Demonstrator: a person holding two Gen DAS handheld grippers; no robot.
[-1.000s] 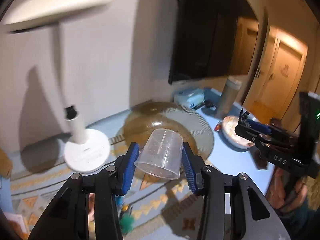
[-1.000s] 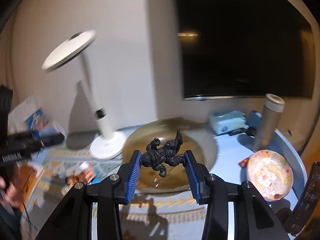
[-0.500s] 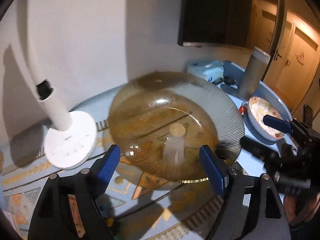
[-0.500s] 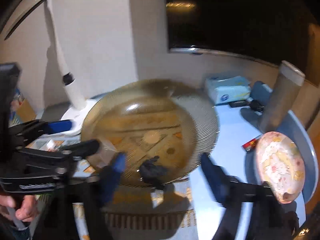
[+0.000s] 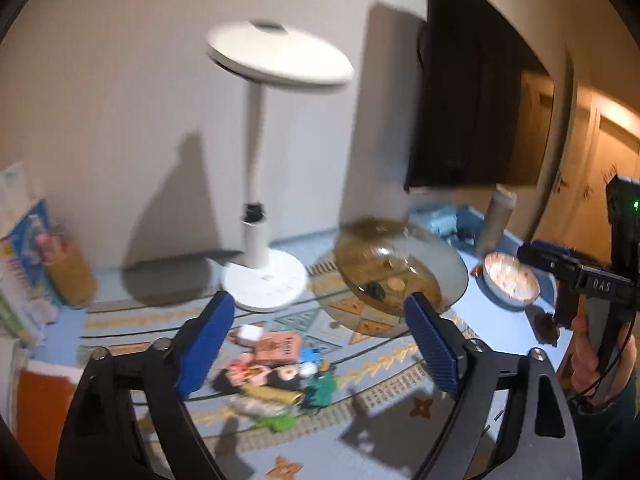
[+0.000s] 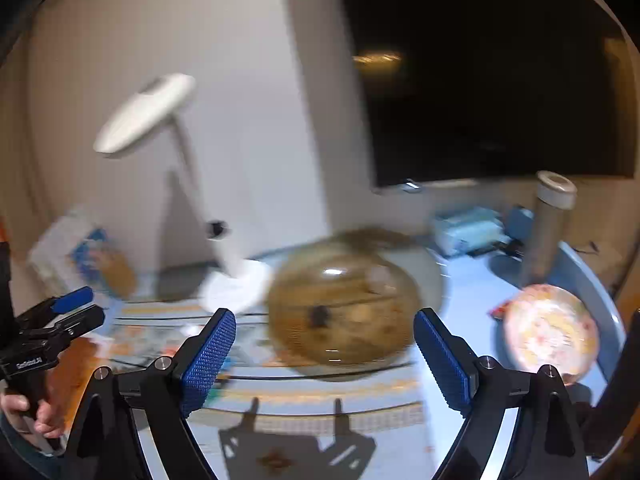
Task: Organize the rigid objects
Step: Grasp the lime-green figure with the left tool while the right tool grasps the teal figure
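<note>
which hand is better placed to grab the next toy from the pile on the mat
Left, probably. The left tongs are opening, empty, with the toy pile lying just beyond them. The right tongs, also opening and empty, face the amber glass bowl instead, and the pile sits off to their left.

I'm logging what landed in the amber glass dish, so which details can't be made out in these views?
- Dark toy in amber dish: motion blur, shape unreadable in both views.
- Clear cup: not identifiable against the blurred glass.
- Loose toy pile: left view blurred; right view hidden behind the finger.
</note>
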